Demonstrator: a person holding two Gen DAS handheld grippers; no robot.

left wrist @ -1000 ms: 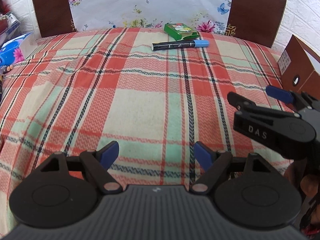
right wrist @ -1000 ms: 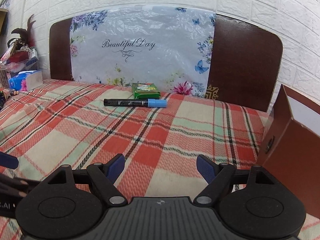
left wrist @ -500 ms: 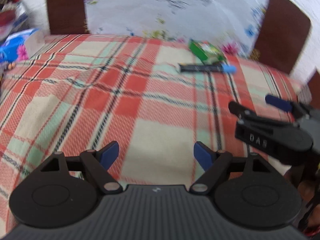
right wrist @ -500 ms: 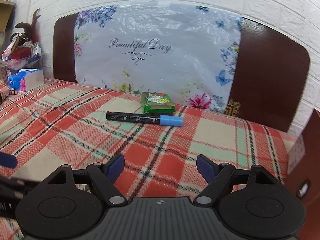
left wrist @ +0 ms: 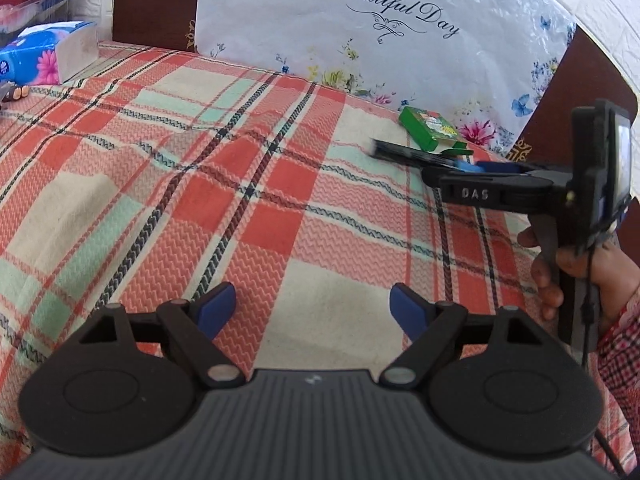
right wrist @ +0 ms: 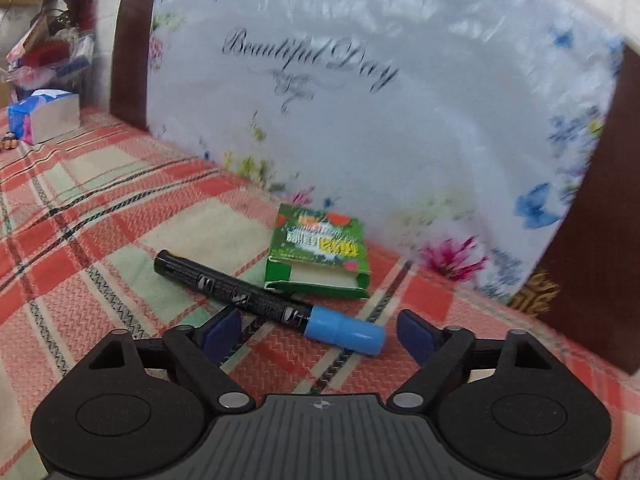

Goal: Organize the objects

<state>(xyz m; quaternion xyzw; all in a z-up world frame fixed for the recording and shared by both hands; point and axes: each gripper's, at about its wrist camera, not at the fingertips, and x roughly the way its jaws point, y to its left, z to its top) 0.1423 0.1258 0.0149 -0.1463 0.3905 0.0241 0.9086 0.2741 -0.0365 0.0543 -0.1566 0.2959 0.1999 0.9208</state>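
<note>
My right gripper is spread wide, its blue pads flanking the marker, whose blue cap lies between them without touching. At twelve o'clock, just beyond, sits the green box, its print too blurred to read. My left gripper is also spread, over bare plaid cloth. The right tool's side reads "DAS"; the bag behind reads "Beautiful Day".
</note>
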